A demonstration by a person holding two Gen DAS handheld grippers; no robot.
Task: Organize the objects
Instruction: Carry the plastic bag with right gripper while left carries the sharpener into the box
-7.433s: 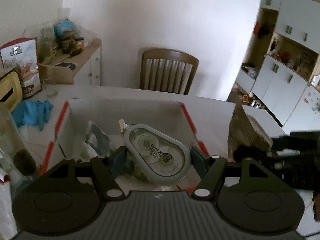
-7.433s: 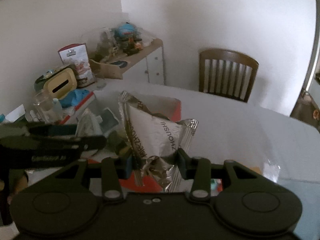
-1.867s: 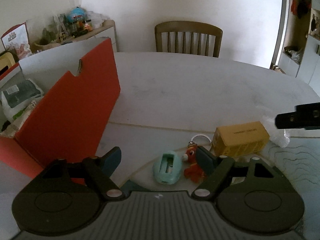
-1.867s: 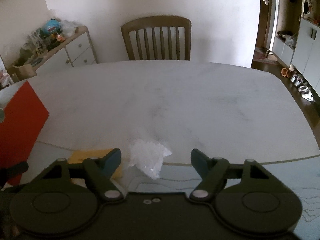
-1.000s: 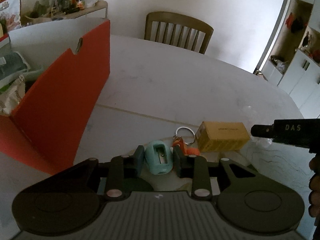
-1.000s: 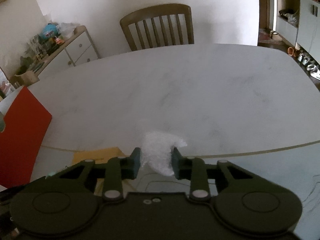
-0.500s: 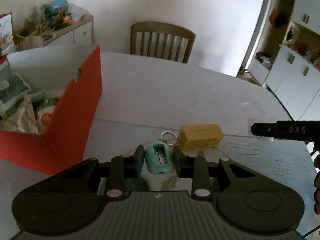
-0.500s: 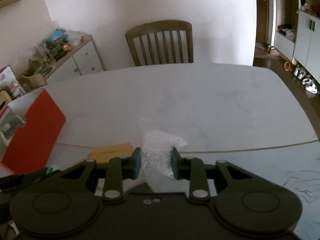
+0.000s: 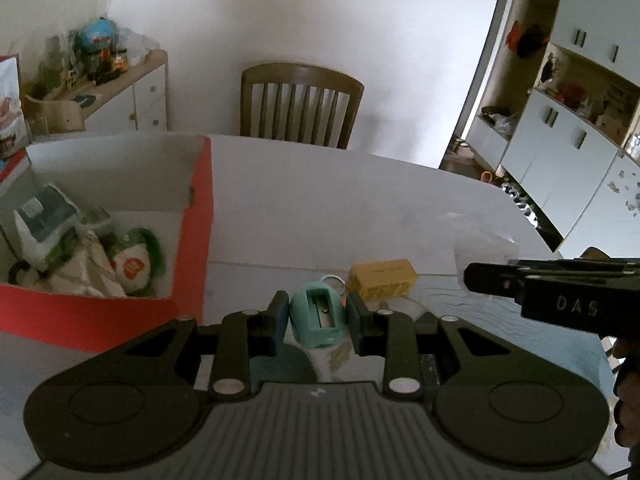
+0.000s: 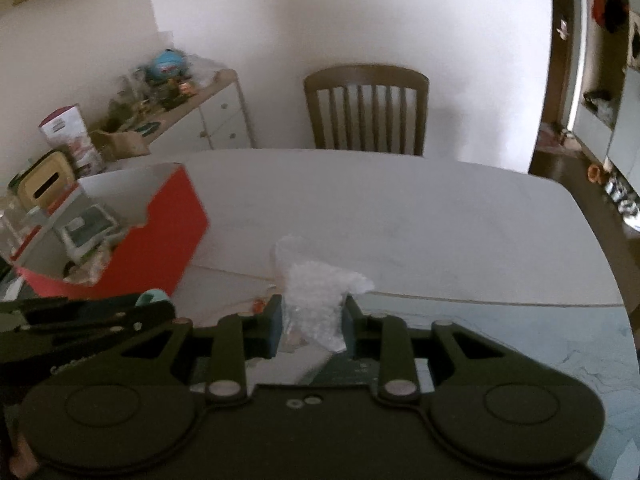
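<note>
Two items are being carried: left hand-held gripper [image 9: 318, 322] pinching the teal sharpener [image 9: 317, 316], right hand-held gripper [image 10: 312, 322] pinching a clear, probably plastic, bag [image 10: 316, 300]. The red box [image 9: 192, 240] at left is holding several items; a yellow box [image 9: 383, 276] is awaiting collection on the surface [image 9: 340, 208].

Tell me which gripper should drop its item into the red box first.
Left. The left gripper, shut on the teal sharpener, sits right beside the red box. The right gripper, holding the clear plastic bag, is farther from the box, with the left gripper between them.
</note>
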